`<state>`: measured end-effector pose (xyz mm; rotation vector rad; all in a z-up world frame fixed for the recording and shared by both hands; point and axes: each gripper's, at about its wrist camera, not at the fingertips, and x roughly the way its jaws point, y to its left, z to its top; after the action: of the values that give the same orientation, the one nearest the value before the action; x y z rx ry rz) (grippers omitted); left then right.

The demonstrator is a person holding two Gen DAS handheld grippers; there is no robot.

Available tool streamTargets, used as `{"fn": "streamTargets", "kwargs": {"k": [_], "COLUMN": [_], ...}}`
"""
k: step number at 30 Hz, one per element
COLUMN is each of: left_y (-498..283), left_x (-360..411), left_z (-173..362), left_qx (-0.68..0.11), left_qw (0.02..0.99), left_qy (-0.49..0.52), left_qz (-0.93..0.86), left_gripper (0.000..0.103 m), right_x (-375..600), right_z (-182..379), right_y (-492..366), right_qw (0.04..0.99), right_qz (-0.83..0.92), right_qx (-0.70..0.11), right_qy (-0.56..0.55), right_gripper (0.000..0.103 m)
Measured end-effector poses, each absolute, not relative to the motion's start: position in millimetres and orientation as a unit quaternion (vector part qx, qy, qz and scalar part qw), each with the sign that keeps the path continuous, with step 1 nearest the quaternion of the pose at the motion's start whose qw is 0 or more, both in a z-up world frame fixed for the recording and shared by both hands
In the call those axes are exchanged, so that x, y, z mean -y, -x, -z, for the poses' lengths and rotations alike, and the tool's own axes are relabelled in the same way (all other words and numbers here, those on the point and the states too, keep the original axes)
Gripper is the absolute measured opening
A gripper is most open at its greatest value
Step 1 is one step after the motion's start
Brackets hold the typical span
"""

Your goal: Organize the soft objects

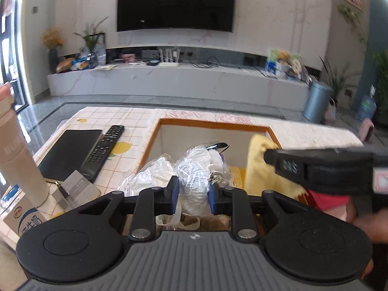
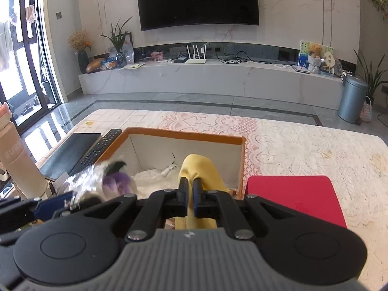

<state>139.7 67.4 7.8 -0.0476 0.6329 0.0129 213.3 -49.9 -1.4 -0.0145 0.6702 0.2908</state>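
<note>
An orange-rimmed box (image 1: pixel 213 123) with white walls stands on the table; it also shows in the right wrist view (image 2: pixel 184 134). My left gripper (image 1: pixel 194 194) is shut on a clear plastic bag of soft items (image 1: pixel 196 169) above the box's near edge. My right gripper (image 2: pixel 189 194) is shut on a yellow cloth (image 2: pixel 197 167) that hangs over the box; the cloth also shows in the left wrist view (image 1: pixel 260 167). Another crumpled plastic bag (image 1: pixel 150 172) lies in the box.
A black remote (image 1: pixel 103 152), a black notebook (image 1: pixel 69 150) and a beige bottle (image 1: pixel 17 155) stand left of the box. A red pad (image 2: pixel 293 196) lies right of it on a lace tablecloth (image 2: pixel 303 145).
</note>
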Motion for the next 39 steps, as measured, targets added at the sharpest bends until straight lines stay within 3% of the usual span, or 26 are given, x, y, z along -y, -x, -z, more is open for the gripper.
{"fn": "streamTargets", "kwargs": {"k": [3,5,7,8,11,13,15,17,20,26,28,31,33,39], "left_y": [-136,-133,-126,-122,-110,-97,-81,-65,-42,-14,-7,0,3,11], "left_x": [-63,-63,-61,-60,-52,-48,-44,-41,-35,-20,-14,-7,-2,6], "left_z": [-6,-8,-14,-18,-34,-47,-59,-71,-88,-108,-108,-105,-101,-89], "left_qx": [-0.314,-0.315,-0.305,-0.296,-0.277,-0.258,-0.237,-0.212,-0.181,-0.157,-0.151,-0.138,-0.143,-0.152], "left_qw": [0.949,0.949,0.952,0.955,0.960,0.965,0.970,0.975,0.980,0.984,0.986,0.989,0.989,0.988], "left_qy": [0.003,0.014,0.017,0.011,-0.015,-0.020,-0.014,-0.010,-0.014,-0.006,-0.006,-0.010,-0.010,0.008], "left_qz": [-0.005,-0.009,-0.016,-0.020,-0.032,-0.040,-0.047,-0.068,-0.083,-0.077,-0.073,-0.045,-0.032,-0.010], "left_gripper": [0.033,0.045,0.074,0.076,0.088,0.089,0.089,0.089,0.089,0.091,0.097,0.097,0.097,0.097], "right_x": [51,55,58,60,69,81,94,107,126,141,146,152,154,159], "right_z": [1,-2,-8,-12,-27,-38,-49,-58,-66,-65,-65,-67,-67,-66], "right_y": [-211,-208,-203,-199,-185,-174,-159,-142,-115,-68,-55,-40,-30,-11], "right_qw": [0.940,0.940,0.941,0.944,0.951,0.954,0.957,0.960,0.961,0.962,0.964,0.966,0.968,0.972], "right_qz": [-0.124,-0.126,-0.131,-0.130,-0.126,-0.121,-0.117,-0.113,-0.116,-0.111,-0.106,-0.105,-0.103,-0.098], "right_qx": [-0.318,-0.316,-0.311,-0.303,-0.284,-0.273,-0.263,-0.252,-0.250,-0.248,-0.242,-0.233,-0.227,-0.211], "right_qy": [0.007,-0.003,-0.005,-0.003,-0.005,-0.017,-0.031,-0.037,-0.027,0.032,0.037,0.031,0.033,0.038], "right_gripper": [0.007,0.009,0.034,0.049,0.054,0.055,0.068,0.071,0.084,0.087,0.087,0.088,0.095,0.096]}}
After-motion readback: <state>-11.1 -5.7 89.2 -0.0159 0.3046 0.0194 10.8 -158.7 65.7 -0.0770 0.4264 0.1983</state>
